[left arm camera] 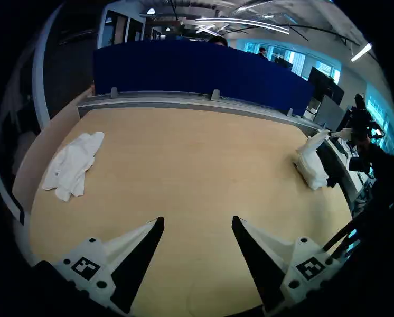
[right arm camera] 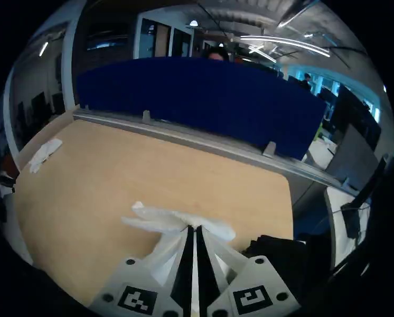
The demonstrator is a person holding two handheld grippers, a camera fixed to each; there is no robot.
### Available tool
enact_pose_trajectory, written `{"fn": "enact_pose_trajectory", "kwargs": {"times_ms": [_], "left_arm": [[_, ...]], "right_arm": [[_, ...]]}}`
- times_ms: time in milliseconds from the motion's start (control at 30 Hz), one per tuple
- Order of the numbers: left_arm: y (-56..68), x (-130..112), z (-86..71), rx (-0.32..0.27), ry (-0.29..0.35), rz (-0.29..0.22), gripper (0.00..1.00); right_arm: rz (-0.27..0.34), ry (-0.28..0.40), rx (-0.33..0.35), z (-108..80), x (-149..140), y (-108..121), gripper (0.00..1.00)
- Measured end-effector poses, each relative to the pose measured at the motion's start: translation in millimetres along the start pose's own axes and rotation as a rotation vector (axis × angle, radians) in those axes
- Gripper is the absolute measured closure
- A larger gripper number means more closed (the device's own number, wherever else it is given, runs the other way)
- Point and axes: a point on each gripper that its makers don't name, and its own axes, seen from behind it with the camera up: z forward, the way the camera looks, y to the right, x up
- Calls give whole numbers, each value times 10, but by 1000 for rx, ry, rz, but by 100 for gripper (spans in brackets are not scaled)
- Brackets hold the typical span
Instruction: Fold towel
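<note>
Towel pinched, folding apparently not begun.
The right tongs were pressed together on a bunched white towel at the desk's right edge. The left tongs hung spread over its near side. No fold showed, and a second crumpled towel lay by the desk's left edge.

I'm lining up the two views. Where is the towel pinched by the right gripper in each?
Left gripper view: towel at far right, by the right edge of the table, one end raised.
Right gripper view: towel at bottom centre, bunched at the tips of the right gripper.
Shared landmark: blue divider along the table's far edge.
</note>
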Motion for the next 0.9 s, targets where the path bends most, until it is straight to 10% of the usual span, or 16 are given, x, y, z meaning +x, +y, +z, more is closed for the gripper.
{"fn": "enact_pose_trajectory", "kwargs": {"times_ms": [900], "left_arm": [[50, -9, -26, -3, -7, 23, 4]], "right_arm": [[254, -178, -117, -92, -1573, 156, 97]]}}
